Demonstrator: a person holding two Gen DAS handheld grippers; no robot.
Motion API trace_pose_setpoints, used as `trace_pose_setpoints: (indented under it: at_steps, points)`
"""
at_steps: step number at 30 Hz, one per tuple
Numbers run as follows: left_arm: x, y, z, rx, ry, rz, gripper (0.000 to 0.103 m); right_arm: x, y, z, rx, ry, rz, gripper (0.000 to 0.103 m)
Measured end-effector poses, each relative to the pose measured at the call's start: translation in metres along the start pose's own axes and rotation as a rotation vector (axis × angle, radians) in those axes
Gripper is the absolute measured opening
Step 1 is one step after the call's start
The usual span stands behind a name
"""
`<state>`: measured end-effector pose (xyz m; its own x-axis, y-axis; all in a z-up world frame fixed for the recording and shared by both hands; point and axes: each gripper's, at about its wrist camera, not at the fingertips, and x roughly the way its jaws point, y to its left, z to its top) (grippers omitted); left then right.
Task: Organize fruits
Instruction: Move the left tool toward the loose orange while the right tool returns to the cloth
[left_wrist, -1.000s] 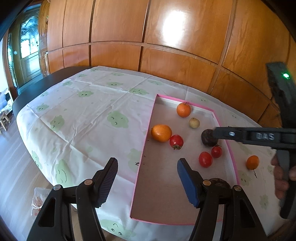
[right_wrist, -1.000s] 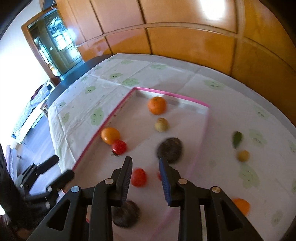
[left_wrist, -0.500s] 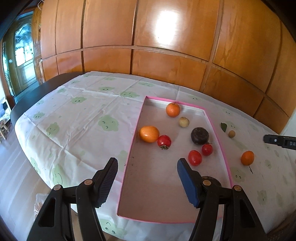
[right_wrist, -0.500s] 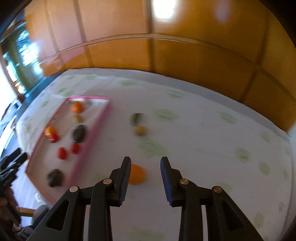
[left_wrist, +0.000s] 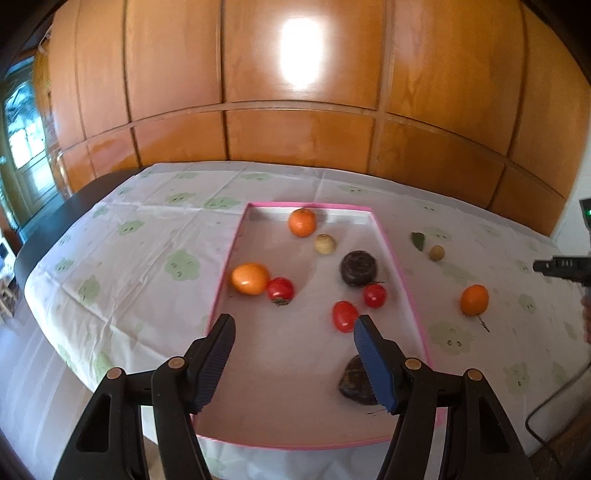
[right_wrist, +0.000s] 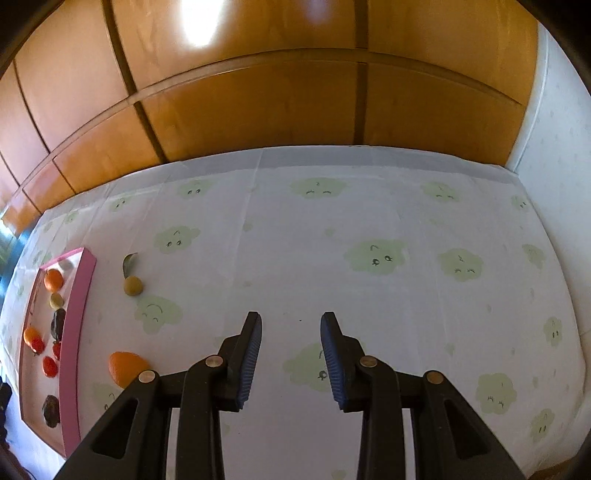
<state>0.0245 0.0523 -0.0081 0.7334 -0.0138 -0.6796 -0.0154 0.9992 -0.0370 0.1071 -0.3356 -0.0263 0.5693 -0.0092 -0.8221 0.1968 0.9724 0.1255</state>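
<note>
A pink-rimmed tray (left_wrist: 392, 254) holds several fruits: two oranges (left_wrist: 302, 222), red tomatoes (left_wrist: 280, 290), a pale small fruit (left_wrist: 325, 244) and two dark fruits (left_wrist: 358, 268). Outside the tray, on the cloth to its right, lie an orange (left_wrist: 474, 300), a small tan fruit (left_wrist: 437, 253) and a green leaf (left_wrist: 418, 241). My left gripper (left_wrist: 293, 332) is open and empty above the tray's near end. My right gripper (right_wrist: 291, 328) is open and empty over bare cloth, right of the loose orange (right_wrist: 125, 367) and tan fruit (right_wrist: 132, 285). The tray (right_wrist: 75, 314) shows at the far left of the right wrist view.
The table has a white cloth with green cloud prints (right_wrist: 375, 256). A wooden panelled wall (left_wrist: 295, 129) runs behind it. A white wall (right_wrist: 554, 110) stands at the right. The table's front edge is close below both grippers.
The right gripper has swung right, away from the tray, and now faces open cloth. The left gripper's view has shifted slightly right along the tray. Both stay open.
</note>
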Motion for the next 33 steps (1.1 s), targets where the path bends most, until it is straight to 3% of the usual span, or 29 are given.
trace_pose_setpoints:
  at_steps: [11, 33]
  points:
    - [0.009, -0.057, 0.013, 0.117, 0.006, -0.064, 0.067, -0.002, 0.001, -0.001, 0.001, 0.0, 0.027, 0.033]
    - [0.038, -0.131, 0.014, 0.224, 0.086, -0.164, 0.067, -0.01, -0.006, 0.002, 0.031, -0.013, 0.066, 0.033]
